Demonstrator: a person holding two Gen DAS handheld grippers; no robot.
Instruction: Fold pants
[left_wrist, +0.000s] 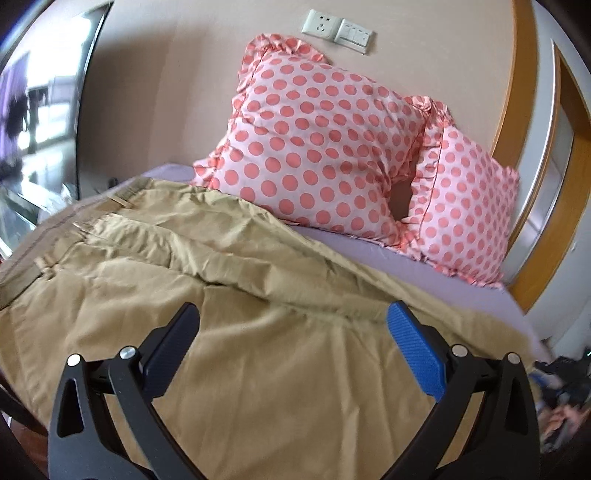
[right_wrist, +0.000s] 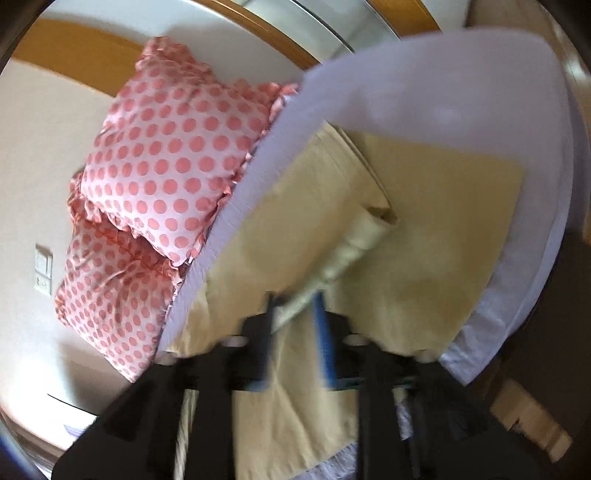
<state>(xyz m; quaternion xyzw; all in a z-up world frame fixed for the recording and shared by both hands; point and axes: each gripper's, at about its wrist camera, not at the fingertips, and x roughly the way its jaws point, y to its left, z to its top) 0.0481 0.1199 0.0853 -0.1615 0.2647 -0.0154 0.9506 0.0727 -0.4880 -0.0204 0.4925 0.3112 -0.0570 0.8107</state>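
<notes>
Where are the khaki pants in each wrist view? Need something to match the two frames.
Left wrist: the khaki pants fill the lower centre, spread on the bed, waistband at far left, under the open left gripper.
Right wrist: the pants run from bottom centre to upper right; the right gripper pinches a bunched fold. Blurred.
Shared landmark: the polka-dot pillows.

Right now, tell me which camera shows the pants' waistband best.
The left wrist view: the waistband with its belt loops runs sharp along the left edge of the khaki pants. The right wrist view is blurred and shows only the leg end, no waistband.
</notes>
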